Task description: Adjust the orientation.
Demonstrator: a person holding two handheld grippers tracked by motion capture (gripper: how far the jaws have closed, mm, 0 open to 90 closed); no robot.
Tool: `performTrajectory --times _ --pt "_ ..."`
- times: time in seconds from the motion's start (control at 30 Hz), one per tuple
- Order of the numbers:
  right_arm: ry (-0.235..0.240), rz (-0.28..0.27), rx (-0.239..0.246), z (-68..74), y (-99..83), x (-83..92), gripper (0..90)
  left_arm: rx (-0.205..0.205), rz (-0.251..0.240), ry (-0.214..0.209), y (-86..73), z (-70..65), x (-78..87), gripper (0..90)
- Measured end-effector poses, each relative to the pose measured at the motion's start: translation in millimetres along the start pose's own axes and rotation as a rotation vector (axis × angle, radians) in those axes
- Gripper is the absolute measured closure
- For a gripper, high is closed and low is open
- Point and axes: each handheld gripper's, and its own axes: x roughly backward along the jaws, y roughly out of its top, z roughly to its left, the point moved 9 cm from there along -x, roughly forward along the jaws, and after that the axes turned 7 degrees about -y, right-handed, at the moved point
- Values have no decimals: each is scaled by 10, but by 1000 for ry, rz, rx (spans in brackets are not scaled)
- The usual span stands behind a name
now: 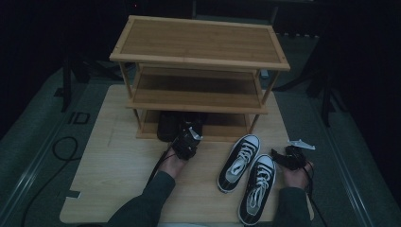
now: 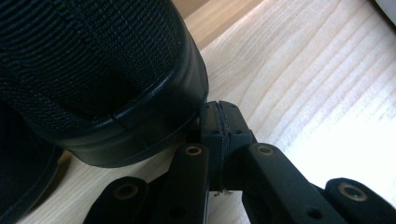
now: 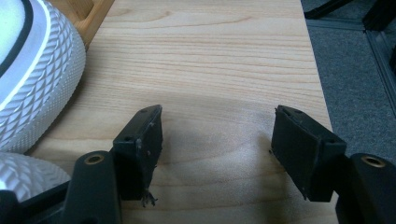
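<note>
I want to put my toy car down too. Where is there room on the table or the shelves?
The top shelf and middle shelf are bare. So is the table left of the left gripper. It is crowded at the black shoes on the bottom shelf and around the two sneakers near the right gripper.

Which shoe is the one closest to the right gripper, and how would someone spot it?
Start at the wooden shoe rack on the table. In front of its right half lie two black-and-white sneakers side by side. The one meant is the right sneaker, beside the right gripper and nearer the table's front edge than the left sneaker.
</note>
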Motion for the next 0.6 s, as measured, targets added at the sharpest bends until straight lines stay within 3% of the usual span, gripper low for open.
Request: performTrajectory --times 0.47,0.6 --pt "0 0 -1 1 0 0 336 41 -23 -16 55 38 -58 880" --pt "0 0 -1 0 0 0 336 22 -44 -34 80 -5 -44 827"
